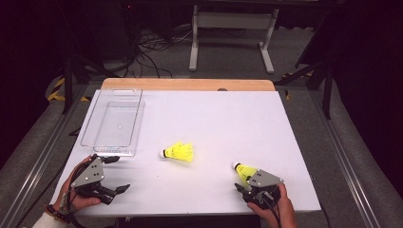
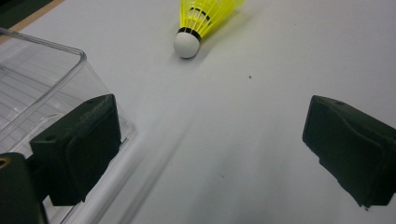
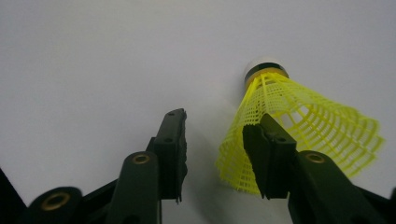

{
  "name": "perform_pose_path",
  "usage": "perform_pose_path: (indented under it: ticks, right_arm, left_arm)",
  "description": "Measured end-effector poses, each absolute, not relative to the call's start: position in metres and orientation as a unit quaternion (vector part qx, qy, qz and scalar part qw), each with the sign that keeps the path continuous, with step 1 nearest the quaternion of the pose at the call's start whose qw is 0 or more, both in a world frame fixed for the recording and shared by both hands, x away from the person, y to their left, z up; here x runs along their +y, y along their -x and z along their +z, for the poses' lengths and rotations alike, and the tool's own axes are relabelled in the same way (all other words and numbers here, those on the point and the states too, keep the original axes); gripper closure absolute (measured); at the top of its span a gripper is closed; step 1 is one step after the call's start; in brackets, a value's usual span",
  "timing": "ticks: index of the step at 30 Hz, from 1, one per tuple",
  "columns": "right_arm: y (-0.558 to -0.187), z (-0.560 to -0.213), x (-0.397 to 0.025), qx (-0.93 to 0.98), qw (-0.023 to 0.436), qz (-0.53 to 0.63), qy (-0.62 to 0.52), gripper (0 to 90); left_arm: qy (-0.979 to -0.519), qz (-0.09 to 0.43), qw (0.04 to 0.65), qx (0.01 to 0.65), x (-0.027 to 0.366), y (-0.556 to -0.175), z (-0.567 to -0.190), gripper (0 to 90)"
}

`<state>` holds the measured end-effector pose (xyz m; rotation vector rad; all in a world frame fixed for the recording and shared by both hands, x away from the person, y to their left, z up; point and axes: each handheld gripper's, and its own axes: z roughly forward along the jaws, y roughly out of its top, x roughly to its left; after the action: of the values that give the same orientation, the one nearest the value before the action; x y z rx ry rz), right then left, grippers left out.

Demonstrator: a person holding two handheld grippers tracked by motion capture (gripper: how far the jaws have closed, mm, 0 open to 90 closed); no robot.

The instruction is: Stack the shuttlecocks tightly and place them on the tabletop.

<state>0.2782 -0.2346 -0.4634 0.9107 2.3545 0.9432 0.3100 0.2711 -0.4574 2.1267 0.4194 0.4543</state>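
Right hand-held gripper beside shuttlecock, clear tray

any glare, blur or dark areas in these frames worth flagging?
High view: white table evenly lit, surroundings near black, clear bin low-contrast. Left gripper view: sharp; bin wall catches faint reflections; shuttlecock cropped at top. Right gripper view: table shades grey toward the edges, second shuttlecock crisp.

Dark lab: floor cables, framed table.
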Motion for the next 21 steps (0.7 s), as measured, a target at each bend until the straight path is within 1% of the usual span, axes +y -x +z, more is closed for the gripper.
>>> perform_pose_path:
  ticks: [1,2,4,7,9,10,21]
  right_arm:
    - [-0.2787,-0.4633,-0.2344,0.851,0.221,0.343,-0.329,64.3]
    - [-0.2787,-0.4633,-0.2344,0.851,0.221,0.343,-0.329,64.3]
    - [-0.2804,-0.4642,-0.2333,0.851,0.225,0.342,-0.328,76.5]
    - [-0.2817,-0.4644,-0.2330,0.852,0.231,0.337,-0.327,79.8]
    - [-0.2827,-0.4640,-0.2339,0.849,0.235,0.340,-0.329,84.2]
    - [-0.2837,-0.4633,-0.2354,0.846,0.237,0.344,-0.330,88.7]
    - [-0.2870,-0.4610,-0.2312,0.850,0.247,0.343,-0.314,90.0]
  left_arm:
    - [-0.859,0.183,0.447,0.170,0.2712,-0.3103,-0.4577,5.5]
    - [-0.859,0.183,0.447,0.170,0.2712,-0.3103,-0.4577,5.5]
    - [-0.859,0.183,0.447,0.169,0.2719,-0.3099,-0.4579,5.4]
    - [-0.860,0.183,0.444,0.169,0.2730,-0.3095,-0.4579,5.4]
    - [-0.860,0.182,0.446,0.171,0.2735,-0.3092,-0.4585,5.4]
    - [-0.860,0.183,0.445,0.172,0.2745,-0.3088,-0.4586,5.4]
    - [-0.859,0.186,0.444,0.176,0.2804,-0.3038,-0.4588,5.4]
